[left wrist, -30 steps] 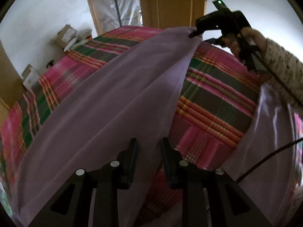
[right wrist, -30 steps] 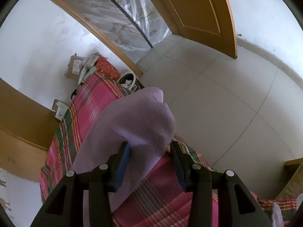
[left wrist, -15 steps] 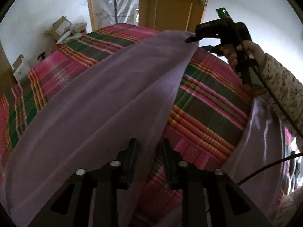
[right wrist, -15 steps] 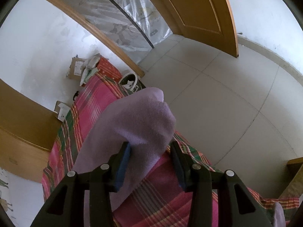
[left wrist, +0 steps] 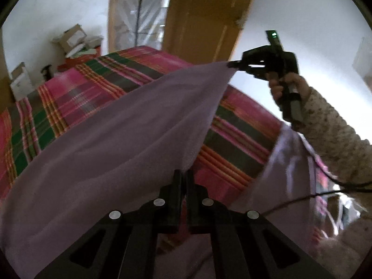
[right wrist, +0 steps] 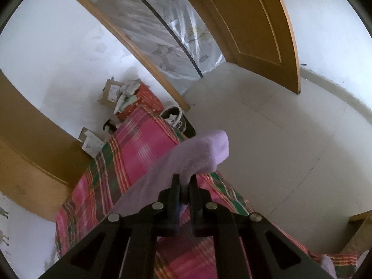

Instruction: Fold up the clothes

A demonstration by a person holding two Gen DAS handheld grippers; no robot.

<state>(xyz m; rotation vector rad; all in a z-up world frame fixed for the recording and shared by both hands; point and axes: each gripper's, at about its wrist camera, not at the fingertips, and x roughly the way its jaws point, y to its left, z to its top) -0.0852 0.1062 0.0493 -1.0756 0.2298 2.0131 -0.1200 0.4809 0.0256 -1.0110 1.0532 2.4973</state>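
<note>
Risk: slippage | we clamp lilac cloth [left wrist: 130, 134] in left hand-held gripper [left wrist: 183, 179] and right hand-held gripper [right wrist: 184, 186] above bed [left wrist: 232, 137] | thin corner bites may slip.

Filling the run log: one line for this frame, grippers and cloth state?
phase: lift to fold | left gripper: shut on lilac cloth | right gripper: shut on lilac cloth | cloth: raised, stretched between grippers above plaid bedspread

A plain lilac garment [left wrist: 130, 139] of soft fleecy cloth hangs stretched in a broad sheet above the pink-and-green plaid bed [left wrist: 234, 137], two corners lifted.
</note>
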